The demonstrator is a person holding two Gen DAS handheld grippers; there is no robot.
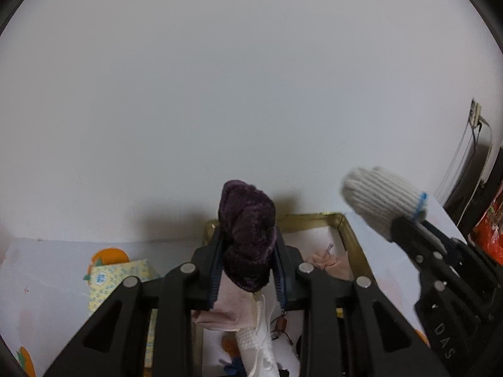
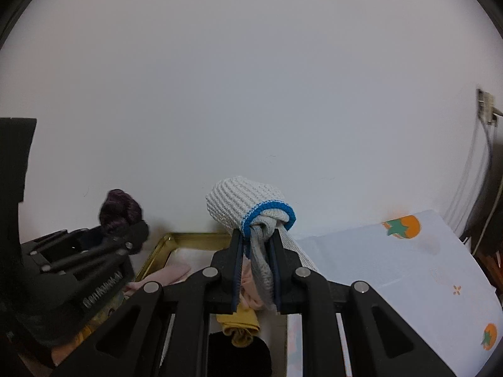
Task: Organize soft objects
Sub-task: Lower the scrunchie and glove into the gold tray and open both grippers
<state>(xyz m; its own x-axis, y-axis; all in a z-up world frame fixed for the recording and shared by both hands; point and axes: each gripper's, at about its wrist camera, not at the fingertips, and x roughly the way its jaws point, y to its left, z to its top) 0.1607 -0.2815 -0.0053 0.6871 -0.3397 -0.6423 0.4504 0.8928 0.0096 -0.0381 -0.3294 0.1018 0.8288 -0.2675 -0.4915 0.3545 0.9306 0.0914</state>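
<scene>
Purple sock [image 1: 248, 238] clamped between left fingers [image 1: 216, 270], bulging above tips

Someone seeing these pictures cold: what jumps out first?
A dark purple fuzzy bundle clamped in the left gripper, and a white knit roll with a blue edge in the right gripper, both held against a bare wall. Below sits a gold-rimmed box of other soft things.
</scene>
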